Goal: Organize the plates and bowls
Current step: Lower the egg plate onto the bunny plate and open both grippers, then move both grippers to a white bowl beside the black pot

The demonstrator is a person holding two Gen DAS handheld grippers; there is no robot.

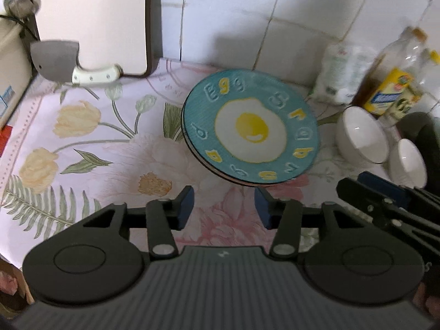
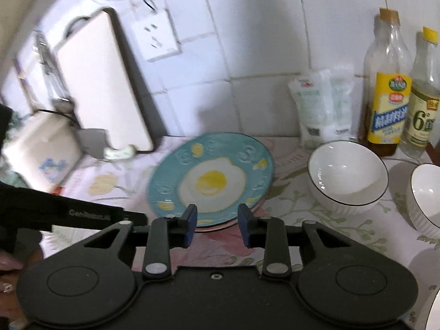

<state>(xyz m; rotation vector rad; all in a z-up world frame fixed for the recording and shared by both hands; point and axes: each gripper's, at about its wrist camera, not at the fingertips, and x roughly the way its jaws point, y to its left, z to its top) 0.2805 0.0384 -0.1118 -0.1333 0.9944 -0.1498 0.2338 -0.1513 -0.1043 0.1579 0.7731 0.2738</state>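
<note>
Left wrist view: the left gripper (image 1: 224, 207) is open and empty, hanging just short of the egg plate (image 1: 250, 126), which tops a small stack near the counter's (image 1: 115, 148) back edge. Two bowls (image 1: 361, 134) sit to its right.

Right wrist view: the right gripper (image 2: 217, 225) is open and empty, its fingertips (image 2: 191, 221) at the plate's (image 2: 211, 178) near rim. The bowls (image 2: 348, 176) stand apart, toward the counter's (image 2: 302, 220) right edge, before the bottles (image 2: 386, 88).

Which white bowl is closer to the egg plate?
The bigger-looking white bowl, the one just right of the egg plate and in front of the yellow-label bottle. The other bowl sits farther right, at the picture's edge.
</note>
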